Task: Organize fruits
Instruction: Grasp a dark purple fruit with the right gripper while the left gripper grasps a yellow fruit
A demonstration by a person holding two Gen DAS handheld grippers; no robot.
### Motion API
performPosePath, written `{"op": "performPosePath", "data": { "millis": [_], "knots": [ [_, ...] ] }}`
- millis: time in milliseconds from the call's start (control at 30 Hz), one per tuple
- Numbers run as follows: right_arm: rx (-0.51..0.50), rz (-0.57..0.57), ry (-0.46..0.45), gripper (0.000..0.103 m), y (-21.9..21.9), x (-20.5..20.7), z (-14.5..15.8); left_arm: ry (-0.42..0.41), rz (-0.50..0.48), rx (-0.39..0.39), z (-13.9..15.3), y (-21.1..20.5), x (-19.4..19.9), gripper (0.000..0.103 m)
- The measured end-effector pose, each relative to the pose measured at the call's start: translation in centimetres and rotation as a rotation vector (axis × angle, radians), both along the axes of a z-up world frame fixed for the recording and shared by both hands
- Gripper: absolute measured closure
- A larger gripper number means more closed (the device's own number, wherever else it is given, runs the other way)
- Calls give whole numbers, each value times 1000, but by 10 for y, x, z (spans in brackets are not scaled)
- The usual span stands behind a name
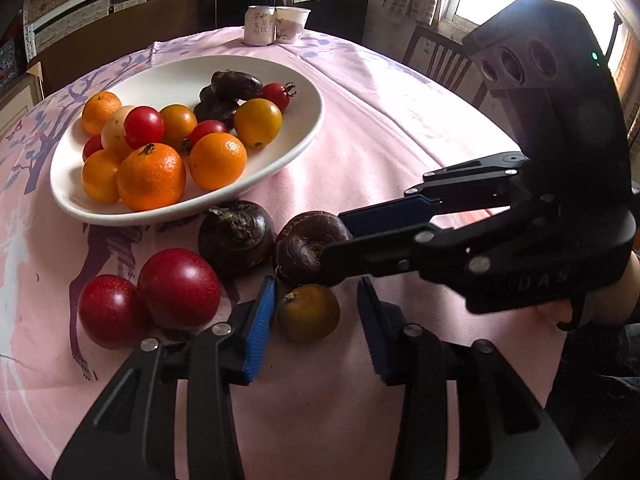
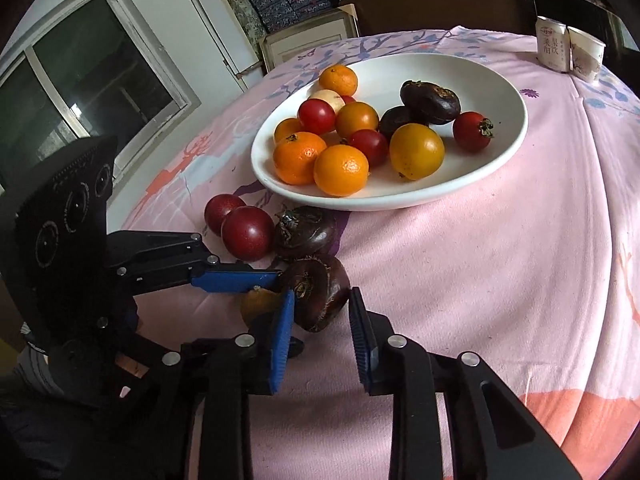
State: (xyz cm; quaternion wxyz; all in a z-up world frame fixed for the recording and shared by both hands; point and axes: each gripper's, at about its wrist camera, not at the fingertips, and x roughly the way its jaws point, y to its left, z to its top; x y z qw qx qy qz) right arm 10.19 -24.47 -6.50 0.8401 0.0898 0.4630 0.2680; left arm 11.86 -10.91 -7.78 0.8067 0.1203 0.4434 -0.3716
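The step in hand looks like gathering the loose fruit off the pink-clothed counter (image 1: 380, 128) into the white dish (image 1: 306, 96), which sits toward the counter's middle and already holds a heap of oranges, small tomatoes and dark fruit. Both hands are at the cluster left on the cloth between the dish and the near edge. The right gripper (image 2: 321, 292) has its jaws clenched on a dark chestnut-like fruit (image 2: 320, 300), with a blue pad on each flank. The left gripper (image 1: 317, 284) straddles a small yellow-green fruit (image 1: 308, 314). One pad sits against it, while a sliver of cloth seems to show at the other, so I cannot tell whether it is truly gripped. Just beyond, nearer the dish, a second dark fruit (image 1: 236, 236) lies on the cloth. Two red fruits (image 1: 178, 288) touch each other beside the left jaws. The next move probably calls for lifting each fruit straight up, without the two grippers, which nearly touch, bumping. Each then has to be carried over the dish rim and set down gently so the heap does not roll.
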Motion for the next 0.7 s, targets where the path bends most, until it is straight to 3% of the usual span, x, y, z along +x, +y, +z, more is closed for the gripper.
{"op": "performPosePath", "data": {
  "millis": [167, 300, 333, 400, 467, 533, 700],
  "knots": [
    [47, 34, 38, 76, -2, -1, -3, -16, -9, 31, 0, 6, -10, 67],
    [64, 29, 58, 66, 4, 9, -7, -3, 5, 22, 1, 13, -10, 67],
    [29, 44, 34, 64, 9, 8, -6, 0, 10, 19, 1, 15, -11, 67],
    [-20, 78, -7, 73, 20, 2, 0, -7, 16, 22, 1, 16, -13, 67],
    [-51, 65, -52, 76, 24, -6, 4, -17, 20, 26, 1, 17, -14, 68],
    [-13, 51, -59, 81, 19, -9, 7, -18, 20, 12, 3, 20, -16, 74],
    [33, 39, -80, 81, -3, -21, 22, -8, 45, -11, 5, 33, -14, 75]
  ]
}}
